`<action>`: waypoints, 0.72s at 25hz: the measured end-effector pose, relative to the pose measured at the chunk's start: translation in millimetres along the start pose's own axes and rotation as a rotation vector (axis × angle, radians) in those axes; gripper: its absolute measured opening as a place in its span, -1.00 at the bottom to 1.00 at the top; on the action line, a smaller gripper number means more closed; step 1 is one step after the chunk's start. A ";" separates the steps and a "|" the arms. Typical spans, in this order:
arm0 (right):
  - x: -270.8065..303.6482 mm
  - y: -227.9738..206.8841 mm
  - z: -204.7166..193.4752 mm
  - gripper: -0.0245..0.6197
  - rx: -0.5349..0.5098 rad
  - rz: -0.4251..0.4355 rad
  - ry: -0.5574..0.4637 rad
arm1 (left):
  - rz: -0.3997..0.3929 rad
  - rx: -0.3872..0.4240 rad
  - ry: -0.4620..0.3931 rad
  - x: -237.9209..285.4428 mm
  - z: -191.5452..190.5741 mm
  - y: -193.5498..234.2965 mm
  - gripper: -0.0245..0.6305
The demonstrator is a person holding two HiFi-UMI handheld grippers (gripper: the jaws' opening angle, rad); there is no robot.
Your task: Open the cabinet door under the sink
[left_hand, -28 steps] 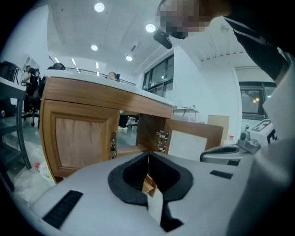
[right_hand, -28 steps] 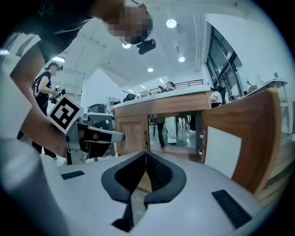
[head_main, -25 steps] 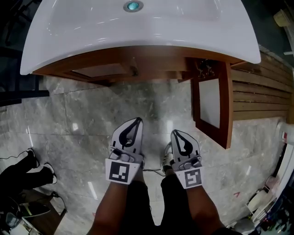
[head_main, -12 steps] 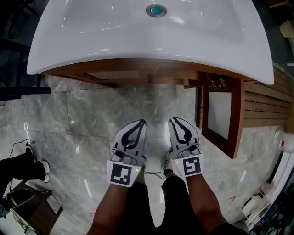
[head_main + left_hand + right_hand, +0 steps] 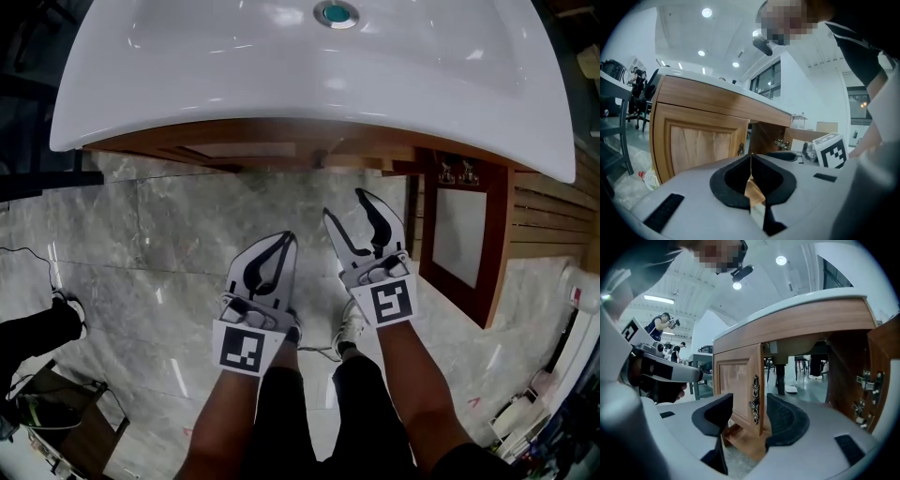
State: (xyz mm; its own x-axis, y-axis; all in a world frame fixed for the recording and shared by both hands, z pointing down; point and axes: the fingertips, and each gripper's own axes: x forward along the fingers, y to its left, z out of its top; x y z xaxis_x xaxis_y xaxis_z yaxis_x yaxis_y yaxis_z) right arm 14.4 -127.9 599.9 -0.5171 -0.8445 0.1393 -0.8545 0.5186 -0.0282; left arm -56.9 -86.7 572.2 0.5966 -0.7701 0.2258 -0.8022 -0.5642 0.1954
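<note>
Head view, doors: two brown wooden panelled doors under the white sink (image 5: 281, 84); right door (image 5: 464, 234) swung open, left door (image 5: 738, 380) shut.
Left tool (image 5: 281, 240): one, clenched, empty.
Right tool (image 5: 343, 202): one, released, jaws just opening; ornate handle (image 5: 753, 399) in their gap, untouched.

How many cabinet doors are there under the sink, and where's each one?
2. The left door looks shut, under the sink; the right door stands swung open toward the person. Any others round the sides would be hidden.
</note>
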 end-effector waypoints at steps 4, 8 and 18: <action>24.1 0.9 6.4 -0.10 0.016 0.052 -0.019 | -0.003 0.014 -0.004 0.0 1.1 4.8 -0.85; 48.8 0.2 8.9 0.06 0.011 0.116 -0.023 | 0.009 0.052 0.022 1.5 -2.8 8.4 -0.85; 99.2 3.2 1.6 0.17 -0.003 0.227 0.004 | 0.036 0.046 0.042 -3.2 -8.1 16.0 -0.85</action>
State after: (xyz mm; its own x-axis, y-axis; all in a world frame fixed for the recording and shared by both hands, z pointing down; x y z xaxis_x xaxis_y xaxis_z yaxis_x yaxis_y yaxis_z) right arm -39.8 -210.2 612.0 -0.6960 -0.7056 0.1331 -0.7161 0.6957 -0.0567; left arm -71.4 -90.8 582.3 0.5670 -0.7777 0.2715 -0.8228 -0.5500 0.1428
